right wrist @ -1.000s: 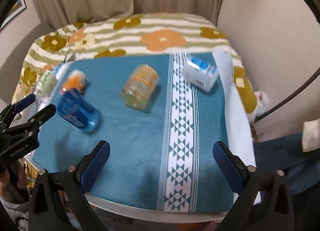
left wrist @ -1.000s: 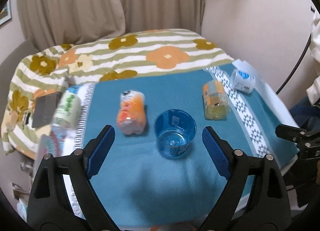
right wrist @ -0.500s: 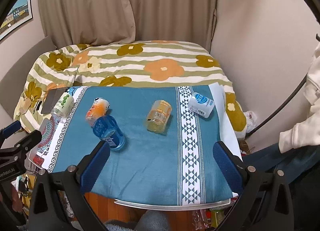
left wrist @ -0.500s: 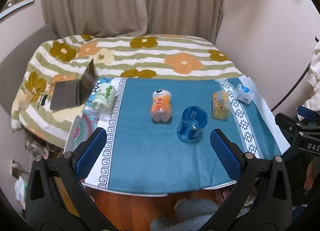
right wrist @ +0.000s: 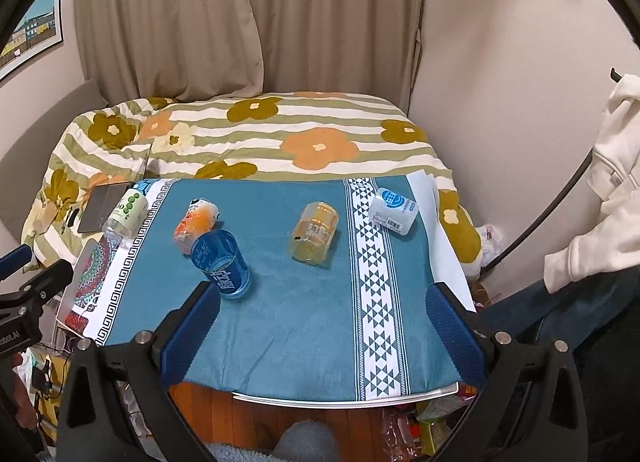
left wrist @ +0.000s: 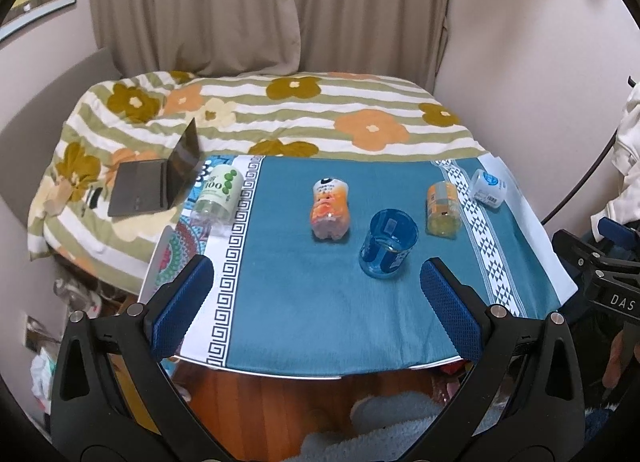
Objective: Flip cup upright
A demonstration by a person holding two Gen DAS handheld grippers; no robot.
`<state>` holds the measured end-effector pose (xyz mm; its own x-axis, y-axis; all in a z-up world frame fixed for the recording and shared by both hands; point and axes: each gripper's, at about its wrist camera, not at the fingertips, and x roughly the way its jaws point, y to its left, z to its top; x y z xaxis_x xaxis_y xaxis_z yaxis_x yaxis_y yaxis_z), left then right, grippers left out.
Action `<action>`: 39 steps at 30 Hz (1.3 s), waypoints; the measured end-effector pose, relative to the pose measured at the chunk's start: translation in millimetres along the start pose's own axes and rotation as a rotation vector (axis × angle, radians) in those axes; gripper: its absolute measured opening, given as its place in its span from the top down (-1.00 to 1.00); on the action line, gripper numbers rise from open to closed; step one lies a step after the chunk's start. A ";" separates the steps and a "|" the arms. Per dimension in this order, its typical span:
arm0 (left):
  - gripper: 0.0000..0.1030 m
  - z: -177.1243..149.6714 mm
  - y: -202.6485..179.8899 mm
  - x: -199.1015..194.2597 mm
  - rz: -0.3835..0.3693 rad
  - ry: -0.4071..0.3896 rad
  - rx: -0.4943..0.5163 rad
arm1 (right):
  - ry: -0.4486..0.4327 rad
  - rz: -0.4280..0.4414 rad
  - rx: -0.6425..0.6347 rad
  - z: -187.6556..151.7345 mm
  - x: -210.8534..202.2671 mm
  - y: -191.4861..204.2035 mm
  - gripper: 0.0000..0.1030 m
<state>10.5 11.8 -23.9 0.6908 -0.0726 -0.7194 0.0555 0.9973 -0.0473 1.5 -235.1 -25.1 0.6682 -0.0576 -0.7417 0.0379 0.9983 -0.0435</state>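
A clear blue plastic cup [left wrist: 387,248] stands upright with its mouth up on the teal cloth of the table [left wrist: 304,318]. It also shows in the right wrist view [right wrist: 221,263]. My left gripper [left wrist: 316,302] is open and empty, held back from the table's near edge, with the cup ahead and a little right. My right gripper [right wrist: 320,326] is open and empty, also back from the near edge, with the cup ahead to its left.
An orange bottle [left wrist: 330,208], a yellow jar [left wrist: 442,209], a green-labelled bottle [left wrist: 216,195] and a small white container [left wrist: 487,187] lie on the cloth. A laptop [left wrist: 160,178] sits on the flowered bed behind. Wooden floor and a grey rug lie below the table edge.
Both grippers have pulled back and up from the table, so the whole tabletop and its near edge now show. The cup has stayed upright in place.
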 end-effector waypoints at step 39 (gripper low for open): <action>-1.00 15.1 -12.6 3.0 0.001 -0.029 0.014 | -0.014 -0.001 0.025 7.9 4.6 -11.0 -0.99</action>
<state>22.7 -1.1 -15.1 0.7113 -0.0720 -0.6992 0.0648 0.9972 -0.0368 10.1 -246.4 -22.8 0.6787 -0.0590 -0.7321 0.0571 0.9980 -0.0275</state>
